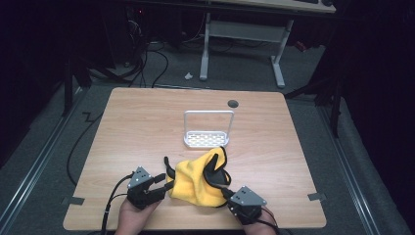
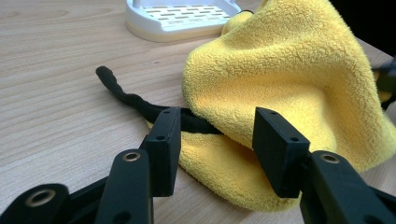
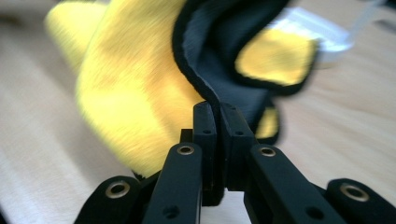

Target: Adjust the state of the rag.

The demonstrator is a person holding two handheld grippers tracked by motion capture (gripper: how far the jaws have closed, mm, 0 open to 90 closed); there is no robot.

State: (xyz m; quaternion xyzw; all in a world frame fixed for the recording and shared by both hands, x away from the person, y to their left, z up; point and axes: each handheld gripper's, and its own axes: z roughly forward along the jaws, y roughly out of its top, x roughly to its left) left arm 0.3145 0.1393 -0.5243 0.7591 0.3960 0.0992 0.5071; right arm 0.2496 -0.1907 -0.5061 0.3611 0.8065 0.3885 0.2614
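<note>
Two grippers flank your cloth: right gripper clamped on its black edge, left gripper apart, its jaws straddling the cloth's near fold.

Left claw gapes; right claw pinched tight.

I see a white rack w/ a tall wire handle standing mid-worktop, slotted base flat on the wood. A dark round grommet sits near the far edge, right of centre. Beyond the worktop: grey floor, white desk legs, black cables at far left. Tape tabs mark both near edges.
</note>
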